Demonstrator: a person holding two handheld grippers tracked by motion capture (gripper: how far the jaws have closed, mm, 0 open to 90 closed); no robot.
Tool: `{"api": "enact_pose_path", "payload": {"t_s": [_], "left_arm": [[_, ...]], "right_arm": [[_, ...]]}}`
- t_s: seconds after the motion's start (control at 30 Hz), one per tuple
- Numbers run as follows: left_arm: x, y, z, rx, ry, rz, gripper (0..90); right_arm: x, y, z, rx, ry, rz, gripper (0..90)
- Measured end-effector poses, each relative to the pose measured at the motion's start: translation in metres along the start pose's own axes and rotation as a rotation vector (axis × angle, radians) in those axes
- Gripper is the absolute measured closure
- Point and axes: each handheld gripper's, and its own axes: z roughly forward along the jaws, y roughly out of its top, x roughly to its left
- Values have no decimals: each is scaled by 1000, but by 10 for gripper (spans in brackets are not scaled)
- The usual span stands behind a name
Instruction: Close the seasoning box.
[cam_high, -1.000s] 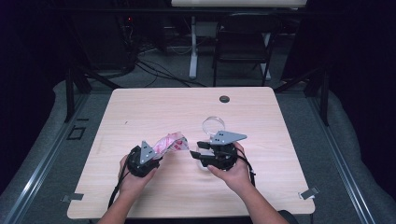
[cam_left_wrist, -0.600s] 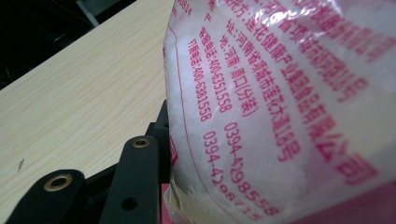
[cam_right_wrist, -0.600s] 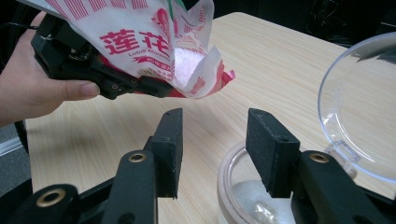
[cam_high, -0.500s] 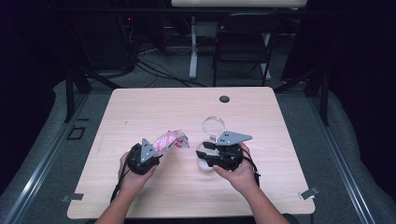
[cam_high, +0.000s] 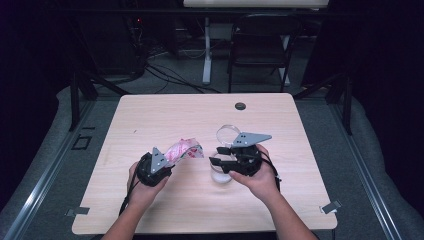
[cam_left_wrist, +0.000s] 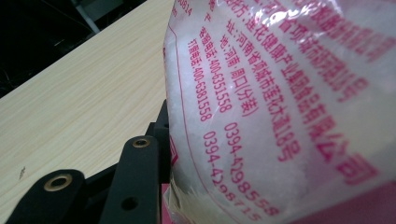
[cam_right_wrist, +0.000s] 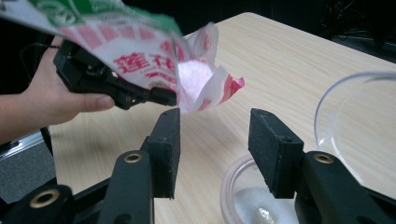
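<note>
High view, nearest the bottom edge: two forearms reach onto a pale wooden table (cam_high: 150, 115). The left gripper (cam_high: 165, 162) is closed on the lower part of a pink and white plastic bag (cam_high: 186, 149), holding it tilted with its torn mouth toward the right. The right gripper (cam_high: 220, 155) sits just beside that mouth, above a small clear cup (cam_high: 221, 176) that stands on the table. Its jaws have just been opening and stand apart with nothing between them. Just beyond it lies a clear round lid (cam_high: 227, 133). Farther off, near the table's back edge, is a small dark disc (cam_high: 240, 106), and past the table stands a folding chair (cam_high: 260, 45). Left gripper view: the bag (cam_left_wrist: 289, 107) presses close, with white grains inside and pink Chinese print with the numbers 400-6351558, 400-6381558 and 0394-4298558. Right gripper view: the open jaws frame the cup (cam_right_wrist: 243, 196), which holds some white grains, and the bag (cam_right_wrist: 196, 79) shows large red Chinese characters under a green band.
</note>
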Motion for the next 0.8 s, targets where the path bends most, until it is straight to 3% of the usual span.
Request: {"api": "enact_pose_path", "payload": {"t_s": [0.13, 0.27, 0.5, 0.8], "left_arm": [[1, 1, 1, -1, 1, 8, 630], [2, 0, 2, 1, 1, -1, 629], [4, 0, 1, 1, 16, -5, 629], [-1, 1, 1, 12, 34, 41, 629]], "right_arm": [[-7, 16, 4, 24, 8, -16, 536], [-10, 24, 3, 14, 18, -41, 546], [-6, 15, -4, -8, 19, -63, 522], [4, 5, 1, -7, 8, -89, 478]]}}
